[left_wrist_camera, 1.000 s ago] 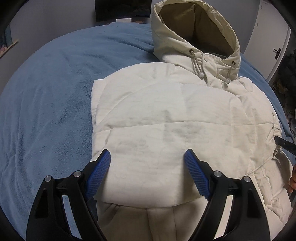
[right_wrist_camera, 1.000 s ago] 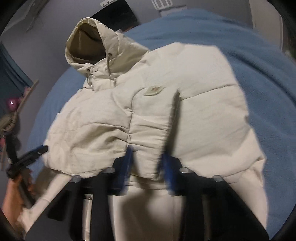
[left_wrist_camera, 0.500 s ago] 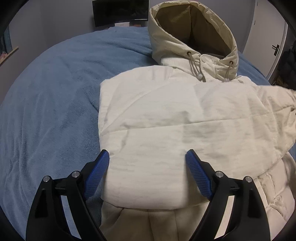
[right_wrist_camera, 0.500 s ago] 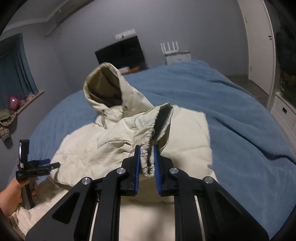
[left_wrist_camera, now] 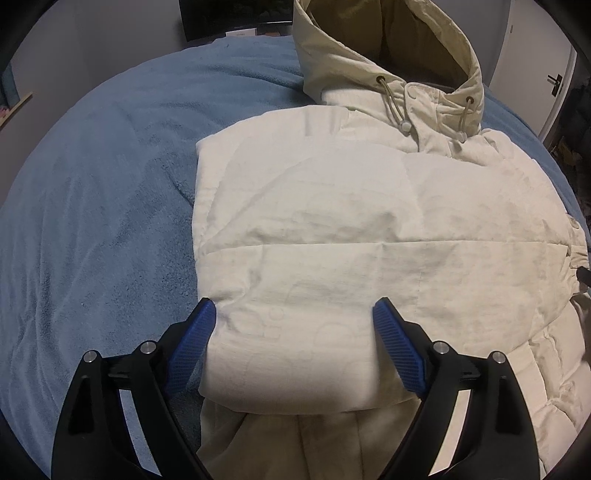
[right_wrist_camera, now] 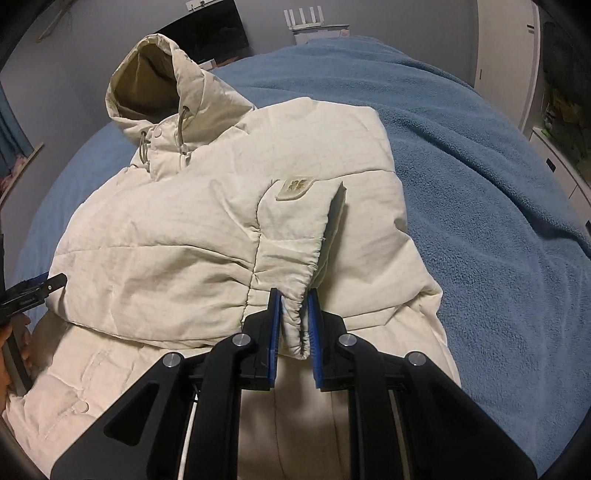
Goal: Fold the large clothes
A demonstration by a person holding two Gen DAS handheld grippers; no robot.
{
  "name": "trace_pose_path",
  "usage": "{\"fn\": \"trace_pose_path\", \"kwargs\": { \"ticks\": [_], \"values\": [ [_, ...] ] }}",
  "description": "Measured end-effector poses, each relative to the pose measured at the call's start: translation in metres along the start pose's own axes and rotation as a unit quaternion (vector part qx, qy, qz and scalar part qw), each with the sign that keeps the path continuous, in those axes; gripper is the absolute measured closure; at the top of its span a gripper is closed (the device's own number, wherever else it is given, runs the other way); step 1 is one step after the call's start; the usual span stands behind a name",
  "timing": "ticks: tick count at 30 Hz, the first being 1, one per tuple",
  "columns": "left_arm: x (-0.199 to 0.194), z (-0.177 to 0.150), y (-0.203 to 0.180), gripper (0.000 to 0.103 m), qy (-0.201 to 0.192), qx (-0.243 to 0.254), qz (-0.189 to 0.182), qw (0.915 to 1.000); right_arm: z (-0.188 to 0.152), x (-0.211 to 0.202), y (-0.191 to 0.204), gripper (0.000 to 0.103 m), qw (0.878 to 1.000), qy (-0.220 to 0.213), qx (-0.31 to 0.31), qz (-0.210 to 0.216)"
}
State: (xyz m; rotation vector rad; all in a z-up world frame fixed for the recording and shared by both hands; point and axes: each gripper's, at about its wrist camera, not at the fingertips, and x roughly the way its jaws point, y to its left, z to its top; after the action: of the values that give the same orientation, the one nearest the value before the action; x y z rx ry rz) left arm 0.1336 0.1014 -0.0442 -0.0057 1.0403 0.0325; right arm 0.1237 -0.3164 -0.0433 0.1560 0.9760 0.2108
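Note:
A cream hooded puffer jacket (left_wrist_camera: pixel 369 229) lies on a blue blanket, hood at the far end, both sleeves folded across the chest. My left gripper (left_wrist_camera: pixel 293 321) is open, its blue pads either side of the folded sleeve's lower edge, just above it. In the right wrist view the jacket (right_wrist_camera: pixel 166 240) fills the middle. My right gripper (right_wrist_camera: pixel 293 314) has its jaws narrowly apart around the elastic sleeve cuff (right_wrist_camera: pixel 295 314), which rests between the pads. The left gripper's tip (right_wrist_camera: pixel 40 290) shows at the left edge.
The blue blanket (left_wrist_camera: pixel 92 221) covers the bed all round the jacket (right_wrist_camera: pixel 498 221). A dark screen (right_wrist_camera: pixel 207 33) and a white router stand against the far wall. White cupboards (right_wrist_camera: pixel 554 147) are to the right of the bed.
My right gripper lifted the sleeve cuff up, then brought it back down across the jacket front. Its jaws have eased apart slightly. The left gripper stayed open and moved a little.

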Motion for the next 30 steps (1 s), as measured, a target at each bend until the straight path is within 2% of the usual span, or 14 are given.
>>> {"fn": "trace_pose_path", "kwargs": {
  "ticks": [5,8,11,13,14,17,18,21,25,30],
  "values": [
    [0.000,0.000,-0.001,0.018,0.002,0.002,0.001,1.0000,0.002,-0.007,0.011,0.091,0.999,-0.035,-0.011,0.002],
    [0.002,0.000,-0.003,0.016,0.004,0.007,0.005,1.0000,0.003,0.013,0.005,0.090,1.000,-0.017,-0.003,-0.003],
    [0.004,-0.001,-0.006,0.015,0.005,0.015,0.011,0.9998,0.004,0.025,0.004,0.085,1.000,0.003,-0.003,-0.006],
    [0.002,-0.001,-0.007,0.015,0.000,0.016,0.011,0.9998,0.006,0.018,0.005,0.083,1.000,-0.004,-0.006,-0.006],
    [-0.001,0.000,-0.007,0.015,-0.004,0.015,0.010,0.9998,0.007,0.012,0.006,0.079,1.000,-0.009,-0.009,-0.004],
    [-0.019,0.005,-0.008,0.014,-0.030,0.015,0.002,0.9994,0.014,-0.005,0.011,0.049,0.999,-0.026,-0.023,-0.001],
    [-0.026,0.007,-0.010,0.012,-0.038,0.017,-0.002,0.9991,0.017,-0.008,0.013,0.048,0.999,-0.027,-0.033,0.000],
    [-0.046,0.023,-0.014,0.010,-0.061,0.023,-0.016,0.9977,0.038,-0.016,0.024,0.048,0.998,-0.035,-0.058,0.002],
    [-0.059,0.060,-0.022,0.008,-0.080,0.027,-0.030,0.9960,0.070,-0.009,0.039,0.046,0.996,-0.044,-0.075,0.006],
    [-0.049,0.104,-0.039,0.008,-0.092,0.067,-0.002,0.9935,0.116,0.010,0.066,0.046,0.994,-0.069,-0.089,0.010]
  ]
}}
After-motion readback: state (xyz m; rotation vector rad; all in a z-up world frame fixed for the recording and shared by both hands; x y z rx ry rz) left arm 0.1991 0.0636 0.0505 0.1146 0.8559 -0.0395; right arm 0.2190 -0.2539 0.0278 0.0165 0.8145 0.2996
